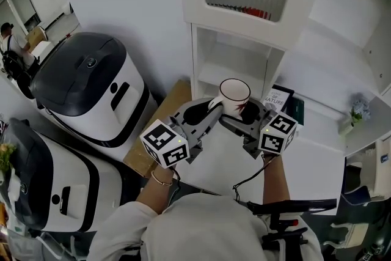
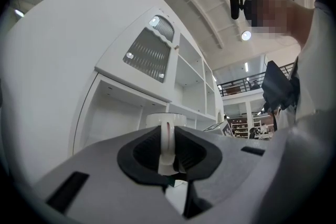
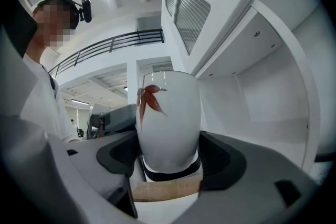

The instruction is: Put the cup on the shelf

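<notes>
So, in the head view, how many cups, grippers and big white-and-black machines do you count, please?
cup: 1
grippers: 2, the left gripper and the right gripper
white-and-black machines: 2
total: 5

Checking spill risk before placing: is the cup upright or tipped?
Upright. The cup has its rim facing up in the head view; its wall stands vertical in the right gripper view.
</notes>
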